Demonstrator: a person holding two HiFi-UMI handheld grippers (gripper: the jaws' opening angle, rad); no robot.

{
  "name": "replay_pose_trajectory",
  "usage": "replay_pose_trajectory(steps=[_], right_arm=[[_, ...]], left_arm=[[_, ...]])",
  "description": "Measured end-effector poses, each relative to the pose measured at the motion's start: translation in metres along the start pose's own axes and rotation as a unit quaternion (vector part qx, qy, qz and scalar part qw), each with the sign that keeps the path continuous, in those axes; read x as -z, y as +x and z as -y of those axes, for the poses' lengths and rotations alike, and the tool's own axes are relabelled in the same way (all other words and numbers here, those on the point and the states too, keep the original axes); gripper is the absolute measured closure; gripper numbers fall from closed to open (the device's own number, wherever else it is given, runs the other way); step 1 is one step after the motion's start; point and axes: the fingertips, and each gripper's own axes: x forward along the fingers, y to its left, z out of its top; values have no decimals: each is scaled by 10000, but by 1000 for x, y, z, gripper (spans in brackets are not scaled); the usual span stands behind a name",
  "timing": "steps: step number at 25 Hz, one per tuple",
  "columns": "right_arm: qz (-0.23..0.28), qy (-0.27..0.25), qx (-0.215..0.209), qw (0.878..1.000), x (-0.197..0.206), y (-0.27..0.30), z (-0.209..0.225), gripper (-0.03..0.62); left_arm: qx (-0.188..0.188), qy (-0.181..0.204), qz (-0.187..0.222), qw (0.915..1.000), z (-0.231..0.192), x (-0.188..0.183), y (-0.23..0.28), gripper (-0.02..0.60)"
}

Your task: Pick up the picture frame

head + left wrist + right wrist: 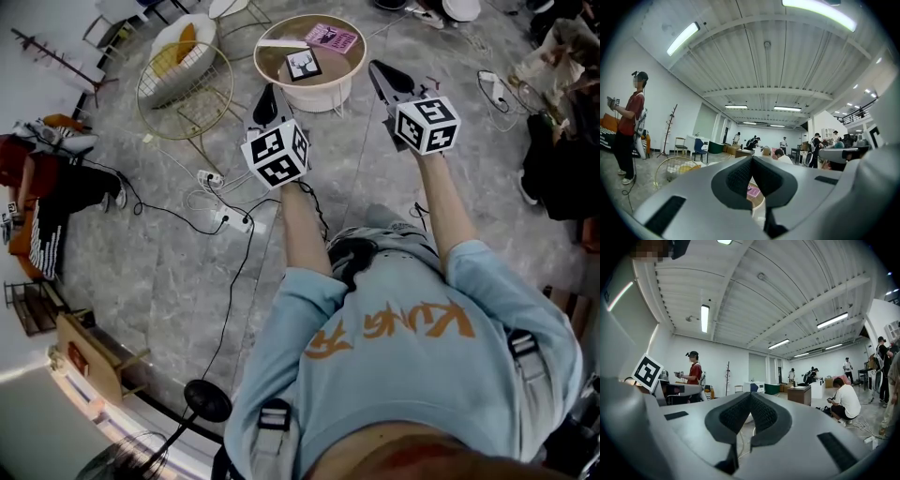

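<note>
The picture frame (303,65), black with a white deer print, lies on a low round table (268,67) on the floor ahead of me. A pink card (331,37) and a white strip (281,43) lie beside it. My left gripper (269,92) is held level just short of the table's near left rim, shut and holding nothing. My right gripper (378,69) is level by the table's right side, also shut with nothing in it. In the left gripper view the shut jaws (751,161) hide most of the table; only the pink card (753,191) shows. The right gripper view shows its jaws (750,397) pressed together.
A gold wire basket (183,80) with a white and yellow thing in it stands left of the table. A power strip (231,221) and cables lie on the floor under my left arm. Clothes and bags (47,187) are at the far left, dark bags (562,169) at the right. A person in red (629,126) stands to the left.
</note>
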Motion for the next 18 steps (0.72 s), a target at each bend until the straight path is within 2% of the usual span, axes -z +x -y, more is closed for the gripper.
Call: replay_pose_trajectory(steps=[4, 7, 11, 16, 18], right_arm=[[91, -15, 19, 10000, -6, 3, 11, 595], [147, -93, -32, 9998, -11, 11, 19, 595], [245, 199, 34, 9995, -15, 36, 41, 595], [79, 319, -279, 9991, -1, 88, 43, 595], [-22, 366, -396, 9985, 11, 110, 45, 595]], left_arm=[[175, -23, 105, 9998, 7, -1, 9, 566], [132, -95, 169, 9997, 1, -5, 21, 566], [150, -3, 186, 9997, -7, -12, 40, 566], [81, -259, 109, 9996, -30, -5, 65, 566], [37, -195, -9, 9998, -36, 3, 80, 566]])
